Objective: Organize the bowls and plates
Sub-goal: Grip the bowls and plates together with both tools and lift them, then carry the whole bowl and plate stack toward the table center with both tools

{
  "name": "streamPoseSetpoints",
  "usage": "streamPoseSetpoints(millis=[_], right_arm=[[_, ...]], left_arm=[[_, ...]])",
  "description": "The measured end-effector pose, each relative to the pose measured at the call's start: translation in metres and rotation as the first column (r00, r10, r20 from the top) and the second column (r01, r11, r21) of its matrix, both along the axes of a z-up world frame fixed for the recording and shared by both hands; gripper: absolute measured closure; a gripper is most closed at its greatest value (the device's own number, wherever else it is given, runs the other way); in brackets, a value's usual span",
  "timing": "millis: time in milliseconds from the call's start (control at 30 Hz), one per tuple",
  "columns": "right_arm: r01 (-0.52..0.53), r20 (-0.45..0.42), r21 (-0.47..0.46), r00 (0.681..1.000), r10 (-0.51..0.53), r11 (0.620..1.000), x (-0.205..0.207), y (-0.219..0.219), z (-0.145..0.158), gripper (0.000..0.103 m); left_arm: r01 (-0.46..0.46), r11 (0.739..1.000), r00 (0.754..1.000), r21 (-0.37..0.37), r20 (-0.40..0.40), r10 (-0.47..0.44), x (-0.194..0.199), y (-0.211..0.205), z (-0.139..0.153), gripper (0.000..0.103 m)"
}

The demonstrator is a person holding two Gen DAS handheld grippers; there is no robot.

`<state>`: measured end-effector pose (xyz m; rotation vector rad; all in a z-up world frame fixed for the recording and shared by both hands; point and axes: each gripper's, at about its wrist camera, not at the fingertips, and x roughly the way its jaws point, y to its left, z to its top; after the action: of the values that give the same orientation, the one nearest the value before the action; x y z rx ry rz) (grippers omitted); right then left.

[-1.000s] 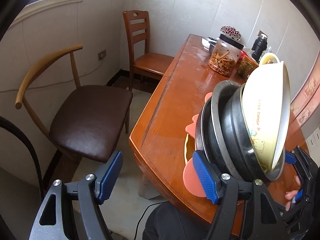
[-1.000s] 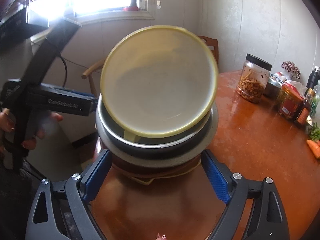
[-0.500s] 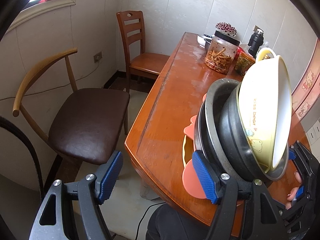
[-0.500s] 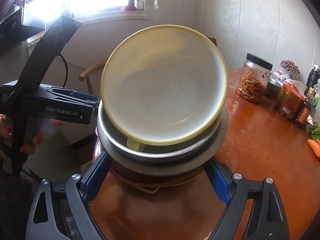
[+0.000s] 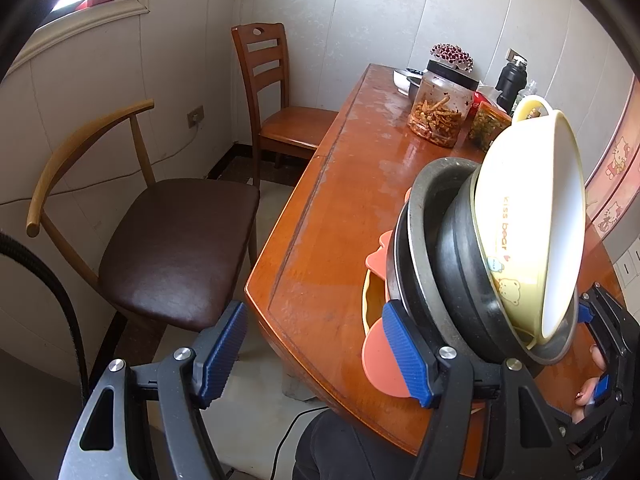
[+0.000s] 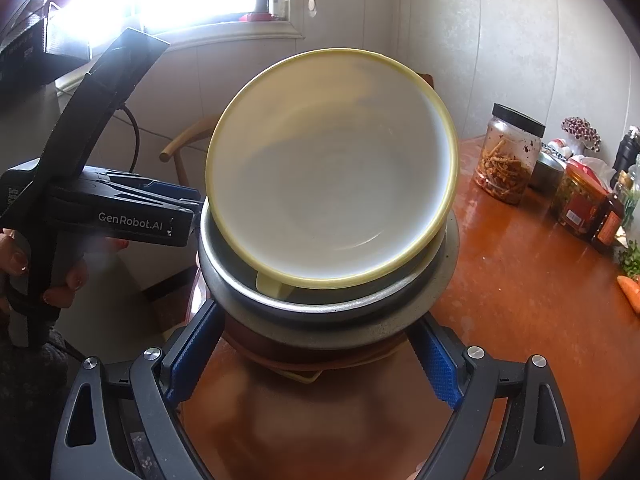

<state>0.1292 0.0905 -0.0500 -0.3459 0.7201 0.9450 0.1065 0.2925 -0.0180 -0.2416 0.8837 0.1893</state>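
Observation:
A stack of dishes stands tilted on edge near the corner of the wooden table (image 5: 340,208). A yellow bowl (image 5: 532,220) (image 6: 332,168) with a white inside lies on top. Under it are a dark grey bowl (image 5: 460,264) and a grey plate (image 6: 332,330), with a pink plate (image 5: 380,360) at the bottom. My right gripper (image 6: 316,354) straddles the stack's lower rim, its blue pads (image 6: 196,348) against the grey plate on both sides. My left gripper (image 5: 316,340) is closing with nothing between its fingers. Its right finger (image 5: 404,352) lies behind the stack.
Two chairs stand left of the table, a brown padded one (image 5: 176,248) and a wooden one (image 5: 280,120). Glass jars (image 5: 440,116), a black flask (image 5: 510,84) and small bowls crowd the far end. A carrot (image 6: 628,288) lies at the right. Hands (image 6: 60,280) hold both grippers.
The stack has tipped up further, so the yellow bowl's inside faces the right wrist camera more fully. The left gripper has narrowed slightly. The right gripper has kept still.

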Motion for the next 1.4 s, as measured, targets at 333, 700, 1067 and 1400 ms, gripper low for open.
streamPoseSetpoints(millis=[333,700,1067,1400], right_arm=[[0.003,-0.004,0.003,1.0,-0.003,1.0,0.0,-0.001,0.001,0.011],[0.028,-0.004,0.003,1.0,-0.028,1.0,0.005,-0.014,0.004,0.011],[0.038,-0.003,-0.002,0.999,-0.038,0.999,0.009,-0.033,0.004,0.011],[0.064,-0.011,-0.003,0.998,-0.064,0.998,0.015,-0.055,0.005,0.011]], left_arm=[[0.016,1.0,1.0,0.01,-0.006,-0.016,0.004,-0.005,0.001,0.034],[0.078,0.997,0.997,0.029,-0.026,-0.077,0.02,-0.023,0.002,0.035],[0.162,0.984,0.986,0.076,-0.046,-0.159,0.04,-0.05,0.004,0.036],[0.219,0.973,0.974,0.069,-0.069,-0.214,0.06,-0.076,0.004,0.036]])
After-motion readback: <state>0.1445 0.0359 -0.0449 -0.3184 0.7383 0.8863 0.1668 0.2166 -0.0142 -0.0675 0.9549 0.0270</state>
